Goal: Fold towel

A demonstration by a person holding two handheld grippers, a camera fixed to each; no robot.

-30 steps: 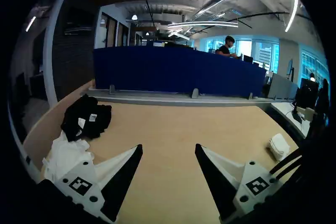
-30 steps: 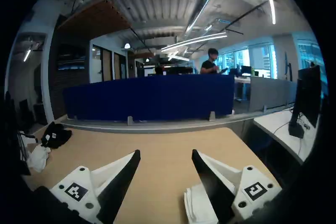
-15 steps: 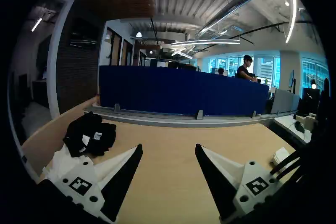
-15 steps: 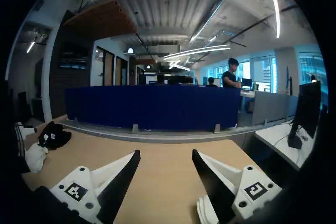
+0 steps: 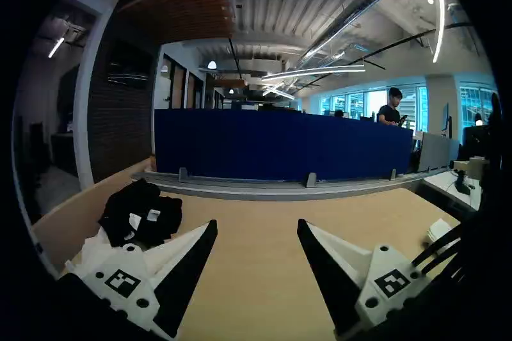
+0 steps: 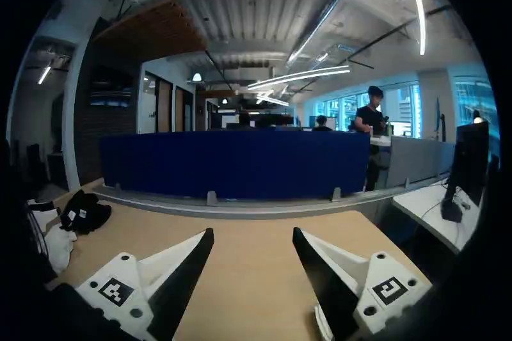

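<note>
A heap of black towels (image 5: pixel 141 219) lies on the wooden table (image 5: pixel 256 226) at the left, with crumpled white towels (image 5: pixel 93 253) just in front of it. My left gripper (image 5: pixel 256 231) is open above the bare table, right of that heap. A small folded white stack (image 5: pixel 440 229) rests at the table's right edge. In the right gripper view the black heap (image 6: pixel 86 212) and white towels (image 6: pixel 61 245) sit far left. My right gripper (image 6: pixel 253 238) is open with nothing between its fingers, and a sliver of white folded cloth (image 6: pixel 321 328) peeks beside its right finger.
A blue partition (image 5: pixel 281 146) on a grey rail closes off the table's far side. A neighbouring desk with a monitor (image 6: pixel 466 165) stands to the right. A person (image 6: pixel 371 123) stands beyond the partition.
Both grippers have tilted upward and pulled back, so the towels and the folded stack sink lower and smaller in view. Both stay open.
</note>
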